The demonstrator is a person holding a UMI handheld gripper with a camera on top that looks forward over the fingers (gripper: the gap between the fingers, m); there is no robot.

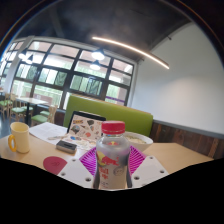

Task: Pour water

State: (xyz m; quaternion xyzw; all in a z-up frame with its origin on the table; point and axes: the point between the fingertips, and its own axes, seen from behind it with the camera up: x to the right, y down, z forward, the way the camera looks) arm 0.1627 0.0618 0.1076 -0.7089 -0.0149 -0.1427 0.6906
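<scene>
Bottle is the landmark: clear plastic, pink-red cap, pink label band, upright, sitting between the two fingers of the gripper. Pink pads flank it on both sides and look to touch its body, so the claw reads as pinching the bottle; no gap visible either side. Bottle base hidden low between the fingers, can't tell if it rests on the table or is lifted.

Left of bottle: yellow mug, handle facing away from the bottle, well apart from it, near the table's left end. Between mug and bottle: papers or a notebook lying flat and a small dark object just beside the left finger. Right behind the bottle: pale bowl-like container, partly hidden by it, close. Right of bottle: bare wood tabletop running out to the far edge, the most open room.

Beyond bottle: green bench back along the table's far edge, big windows, ceiling strip light
</scene>
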